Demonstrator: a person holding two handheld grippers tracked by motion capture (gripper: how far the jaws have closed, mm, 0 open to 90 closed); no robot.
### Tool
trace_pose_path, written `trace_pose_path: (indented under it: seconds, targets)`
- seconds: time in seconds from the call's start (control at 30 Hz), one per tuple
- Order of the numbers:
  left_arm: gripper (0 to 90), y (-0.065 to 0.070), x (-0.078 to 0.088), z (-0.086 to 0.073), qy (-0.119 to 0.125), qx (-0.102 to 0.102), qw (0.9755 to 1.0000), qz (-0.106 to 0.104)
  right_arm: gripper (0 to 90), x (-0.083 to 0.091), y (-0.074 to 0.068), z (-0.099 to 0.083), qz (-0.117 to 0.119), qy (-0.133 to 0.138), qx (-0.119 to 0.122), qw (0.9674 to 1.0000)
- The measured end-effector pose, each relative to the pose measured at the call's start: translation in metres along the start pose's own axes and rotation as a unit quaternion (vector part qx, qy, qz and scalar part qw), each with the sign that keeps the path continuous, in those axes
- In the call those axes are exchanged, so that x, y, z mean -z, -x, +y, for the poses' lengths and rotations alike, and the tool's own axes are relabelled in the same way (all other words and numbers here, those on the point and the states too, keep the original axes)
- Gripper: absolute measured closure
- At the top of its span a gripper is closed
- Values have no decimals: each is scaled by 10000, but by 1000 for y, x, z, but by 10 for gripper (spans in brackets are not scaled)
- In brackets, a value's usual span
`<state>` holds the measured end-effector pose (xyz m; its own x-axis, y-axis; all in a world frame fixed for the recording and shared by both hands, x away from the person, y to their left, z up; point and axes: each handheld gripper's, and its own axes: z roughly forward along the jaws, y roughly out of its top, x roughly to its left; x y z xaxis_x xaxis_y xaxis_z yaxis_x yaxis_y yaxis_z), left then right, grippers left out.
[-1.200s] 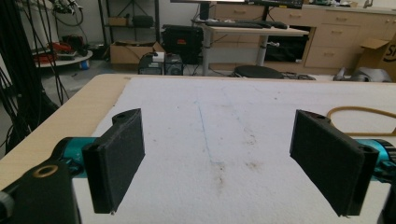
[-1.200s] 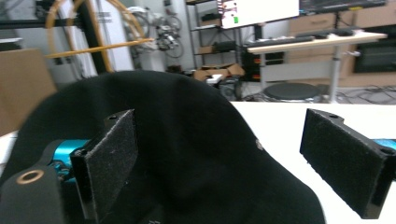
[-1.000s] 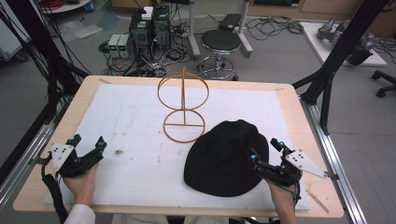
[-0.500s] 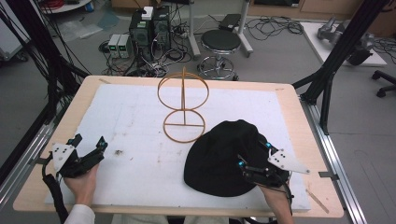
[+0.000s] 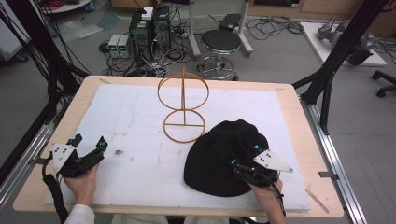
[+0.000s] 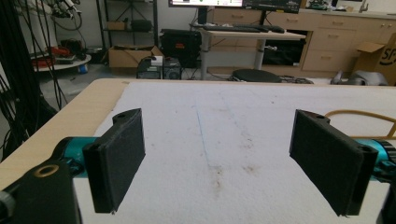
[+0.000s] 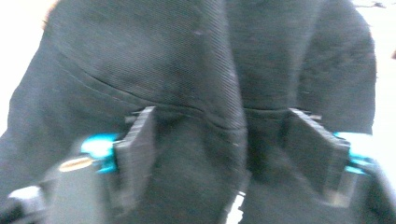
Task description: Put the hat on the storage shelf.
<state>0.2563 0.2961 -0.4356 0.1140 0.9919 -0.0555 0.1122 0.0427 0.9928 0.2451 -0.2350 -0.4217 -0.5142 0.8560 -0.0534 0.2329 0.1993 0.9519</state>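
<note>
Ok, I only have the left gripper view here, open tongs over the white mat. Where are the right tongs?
Observer: The right tongs are on a floppy black fabric hat at the near right of the white mat.
Operator: Gripping it?
Observer: They have just been closing, with a fold of hat between them. The pads don't look clamped yet.
Operator: What's that tan curve at my right edge?
Observer: A stand of two thin wooden rings, upright just beyond the hat.
</note>
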Motion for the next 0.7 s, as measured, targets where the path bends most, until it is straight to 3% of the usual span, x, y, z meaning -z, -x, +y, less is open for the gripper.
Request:
trace_pose_path:
  seconds: [0.03,0.07,0.17,0.2,0.23,0.27,0.3,0.7]
  targets:
    - [184,0,0,0,1,-12,10000,19,457,1,2,0,-71,-50,-59,9999]
    - [184,0,0,0,8,-22,10000,27,457,1,2,0,-71,-50,-59,9999]
    - [184,1,0,0,2,-43,10000,-3,636,3,9,2,46,-145,-375,9992]
    - [184,2,-1,0,14,-43,10000,-9,636,3,9,2,46,-145,-375,9992]
    - [184,3,-1,0,5,-52,10000,-32,709,1,7,2,23,-225,-285,9993]
    - [184,3,-1,0,-3,-71,10000,-35,709,1,7,2,23,-225,-285,9993]
    - [183,4,-1,0,3,-84,10000,-28,771,-1,4,3,-18,-289,-233,9993]
    - [182,6,-4,-2,-35,-156,9998,-97,837,1,5,4,147,-179,-243,9994]
